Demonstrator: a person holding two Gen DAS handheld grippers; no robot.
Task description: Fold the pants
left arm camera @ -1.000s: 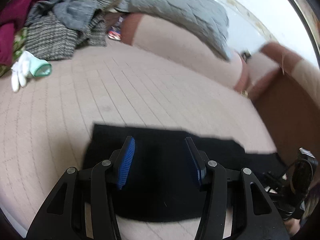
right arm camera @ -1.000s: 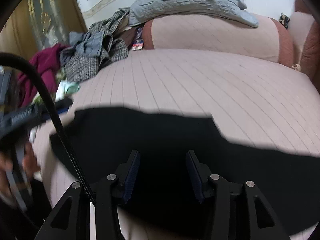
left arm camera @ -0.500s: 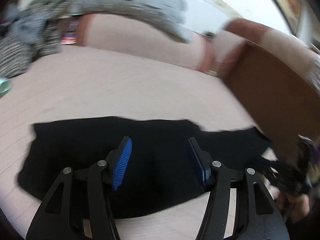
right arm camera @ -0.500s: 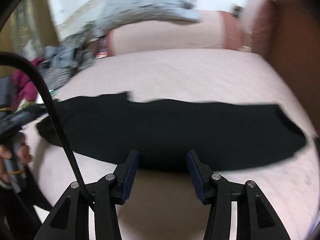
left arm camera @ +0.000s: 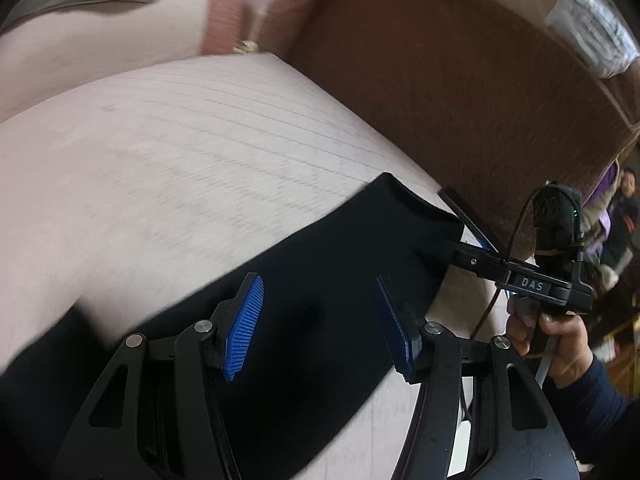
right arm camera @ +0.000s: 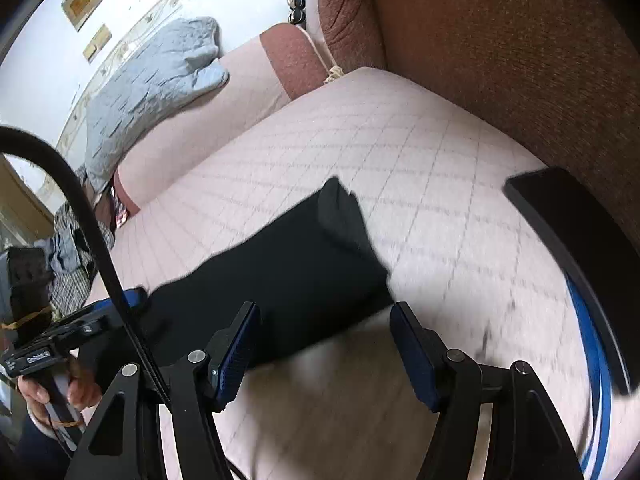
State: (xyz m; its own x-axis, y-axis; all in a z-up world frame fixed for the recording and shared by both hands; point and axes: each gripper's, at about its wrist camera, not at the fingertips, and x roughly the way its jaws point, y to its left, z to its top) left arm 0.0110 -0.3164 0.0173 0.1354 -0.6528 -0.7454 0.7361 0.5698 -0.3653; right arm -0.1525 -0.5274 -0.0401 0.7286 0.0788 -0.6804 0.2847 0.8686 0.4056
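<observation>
black pants (left arm camera: pixel 328 280) are seen laid flat toward the right edge of the quilted bed (left arm camera: pixel 168 152), with both left tongs (left arm camera: pixel 316 326) and right tongs (right arm camera: pixel 320 350) held wide and empty, the right having just been opening. the cloth is judged soft, light and limp, best pinched at the leg-end corners.

pants (right arm camera: pixel 296 272) | black, your long flat strip | lying on the pale quilted surface, leg end toward the far right

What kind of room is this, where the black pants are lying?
Probably a bedroom in a home. The black pants lie on a pink quilted mattress with a brown padded headboard beside it, a grey quilted blanket lies on a long bolster, and loose clothes are piled at the far end.
</observation>
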